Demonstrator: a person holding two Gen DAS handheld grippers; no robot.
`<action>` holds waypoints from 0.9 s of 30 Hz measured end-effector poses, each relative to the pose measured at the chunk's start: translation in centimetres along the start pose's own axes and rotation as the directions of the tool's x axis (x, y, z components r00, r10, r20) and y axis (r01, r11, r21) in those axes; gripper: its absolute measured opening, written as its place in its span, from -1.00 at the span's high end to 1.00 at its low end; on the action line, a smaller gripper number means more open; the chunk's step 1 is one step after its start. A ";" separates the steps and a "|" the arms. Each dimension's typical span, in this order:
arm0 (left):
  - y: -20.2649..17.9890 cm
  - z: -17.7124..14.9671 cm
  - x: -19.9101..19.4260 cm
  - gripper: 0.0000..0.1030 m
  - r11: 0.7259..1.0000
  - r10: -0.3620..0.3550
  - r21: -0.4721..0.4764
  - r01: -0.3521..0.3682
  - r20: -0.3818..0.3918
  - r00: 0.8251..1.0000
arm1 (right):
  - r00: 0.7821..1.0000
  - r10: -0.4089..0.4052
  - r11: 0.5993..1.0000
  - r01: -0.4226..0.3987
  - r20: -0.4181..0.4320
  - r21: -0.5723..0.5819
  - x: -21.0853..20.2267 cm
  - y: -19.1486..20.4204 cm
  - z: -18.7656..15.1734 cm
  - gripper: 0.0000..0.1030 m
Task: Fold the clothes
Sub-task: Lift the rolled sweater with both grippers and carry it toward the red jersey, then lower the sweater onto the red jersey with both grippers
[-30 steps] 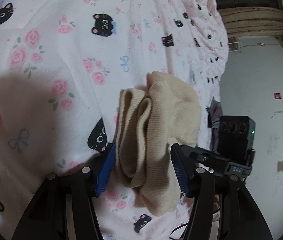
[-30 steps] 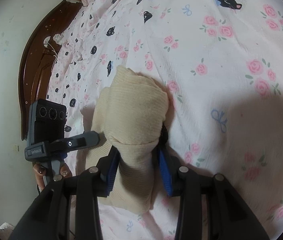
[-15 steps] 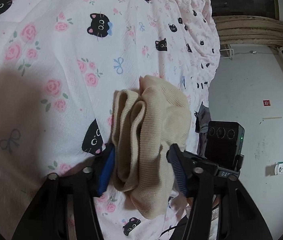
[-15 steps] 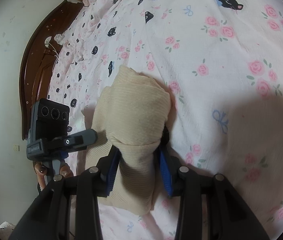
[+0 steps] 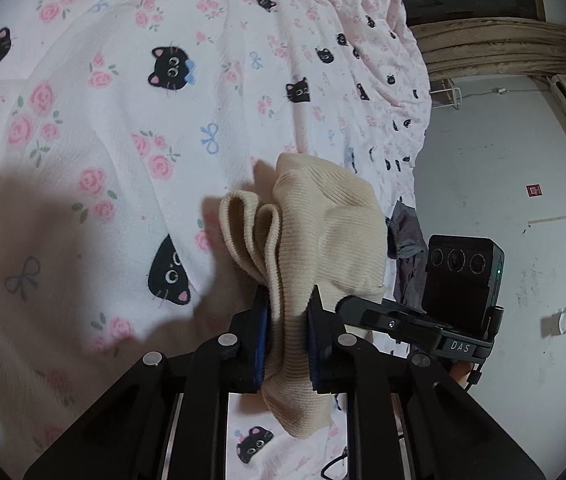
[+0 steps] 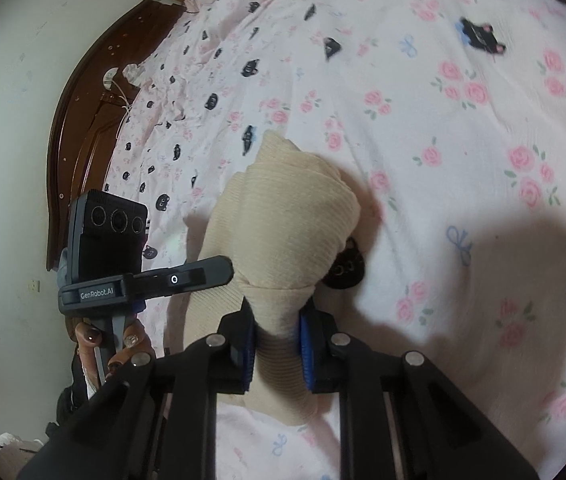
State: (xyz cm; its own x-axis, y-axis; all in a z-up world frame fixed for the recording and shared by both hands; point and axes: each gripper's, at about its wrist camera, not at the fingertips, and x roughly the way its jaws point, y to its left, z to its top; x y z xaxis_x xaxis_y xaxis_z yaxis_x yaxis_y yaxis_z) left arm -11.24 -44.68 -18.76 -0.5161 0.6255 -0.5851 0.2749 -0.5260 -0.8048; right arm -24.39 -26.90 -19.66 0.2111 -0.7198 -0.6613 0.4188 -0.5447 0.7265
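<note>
Both grippers pinch one beige ribbed knit garment (image 5: 323,232) over the bed.

The left gripper (image 5: 288,340) has just been closing its jaws, and its blue pads now squeeze a bunched fold of the garment; loose folds fan out past the fingertips. The right gripper (image 6: 275,344) has also just been closing, and it clenches another gathered part of the same cloth. The garment lies near the side edge of the bedsheet (image 5: 131,128), which is printed with black cats and pink roses. A dark wooden headboard (image 6: 79,136) stands at the far end.

Home bedroom: bed (image 5: 131,128) under cat-print sheet, wooden headboard (image 6: 83,128).
</note>
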 end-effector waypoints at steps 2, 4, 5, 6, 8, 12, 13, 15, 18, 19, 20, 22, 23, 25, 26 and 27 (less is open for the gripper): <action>-0.7 -0.2 -0.8 0.74 1.000 -0.005 0.012 0.005 0.014 1.000 | 1.000 0.002 1.000 -0.002 0.009 -0.014 -0.7 0.9 -0.1 0.64; -1.5 -0.6 -2.1 0.74 1.000 -0.006 0.030 0.005 0.035 0.999 | 1.000 0.004 1.000 -0.004 0.017 -0.029 -1.4 1.8 -0.3 0.64; -1.9 -0.8 -2.8 0.74 0.999 -0.004 0.040 0.002 0.047 0.999 | 1.000 0.006 0.999 -0.005 0.021 -0.036 -1.7 2.2 -0.3 0.64; -2.2 -1.1 -3.6 0.74 0.999 0.001 0.045 -0.004 0.060 0.998 | 1.000 0.007 0.999 -0.006 0.024 -0.048 -2.0 3.0 -0.5 0.64; -2.7 -1.6 -5.3 0.74 0.998 0.012 0.056 -0.016 0.087 0.996 | 1.000 0.009 0.997 -0.007 0.027 -0.073 -2.3 4.6 -0.7 0.64; -2.4 -3.0 -9.4 0.74 0.997 0.054 0.044 -0.062 0.151 0.987 | 1.000 0.020 0.993 -0.018 0.010 -0.114 -1.1 8.4 -1.4 0.64; -2.2 -3.5 -10.6 0.74 0.996 0.068 0.039 -0.076 0.167 0.984 | 1.000 0.027 0.992 -0.027 0.004 -0.122 -0.5 9.2 -1.6 0.64; -1.3 -4.8 -13.3 0.74 0.994 0.098 0.024 -0.104 0.195 0.976 | 0.999 0.047 0.989 -0.048 -0.013 -0.141 0.9 11.1 -2.1 0.64; 0.7 -6.7 -17.6 0.74 0.990 0.142 -0.007 -0.144 0.235 0.962 | 0.995 0.085 0.979 -0.093 -0.053 -0.184 3.9 14.6 -3.2 0.64; 1.5 -7.2 -19.2 0.74 0.987 0.159 -0.020 -0.159 0.250 0.955 | 0.993 0.092 0.973 -0.104 -0.070 -0.204 5.2 16.0 -3.6 0.64; 2.2 -7.6 -20.6 0.74 0.985 0.175 -0.035 -0.172 0.263 0.949 | 0.991 0.098 0.968 -0.115 -0.088 -0.223 6.4 17.4 -4.0 0.64; 3.7 -8.5 -23.5 0.74 0.978 0.207 -0.064 -0.196 0.287 0.935 | 0.987 0.109 0.960 -0.134 -0.115 -0.245 8.5 19.4 -4.7 0.64; 4.4 -8.9 -24.9 0.74 0.975 0.223 -0.078 -0.209 0.299 0.928 | 0.984 0.116 0.956 -0.147 -0.132 -0.255 9.8 20.7 -5.0 0.64; 5.9 -9.6 -27.7 0.74 0.966 0.258 -0.099 -0.239 0.318 0.912 | 0.979 0.129 0.947 -0.170 -0.161 -0.273 12.3 23.0 -5.5 0.64; 6.6 -9.8 -28.8 0.74 0.962 0.272 -0.109 -0.250 0.325 0.906 | 0.976 0.134 0.943 -0.179 -0.174 -0.281 13.5 24.1 -5.8 0.64; 7.3 -10.0 -29.9 0.74 0.958 0.286 -0.119 -0.261 0.331 0.899 | 0.972 0.139 0.938 -0.190 -0.188 -0.289 14.7 25.1 -6.0 0.64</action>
State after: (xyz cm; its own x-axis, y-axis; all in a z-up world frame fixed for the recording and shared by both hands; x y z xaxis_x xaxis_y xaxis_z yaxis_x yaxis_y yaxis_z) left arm 14.36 -61.44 -8.08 -0.6538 0.2213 -0.7236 0.4945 -0.5989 -0.6300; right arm -5.43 -48.59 -12.28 0.4291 -0.6946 -0.5774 0.6081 -0.2504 0.7533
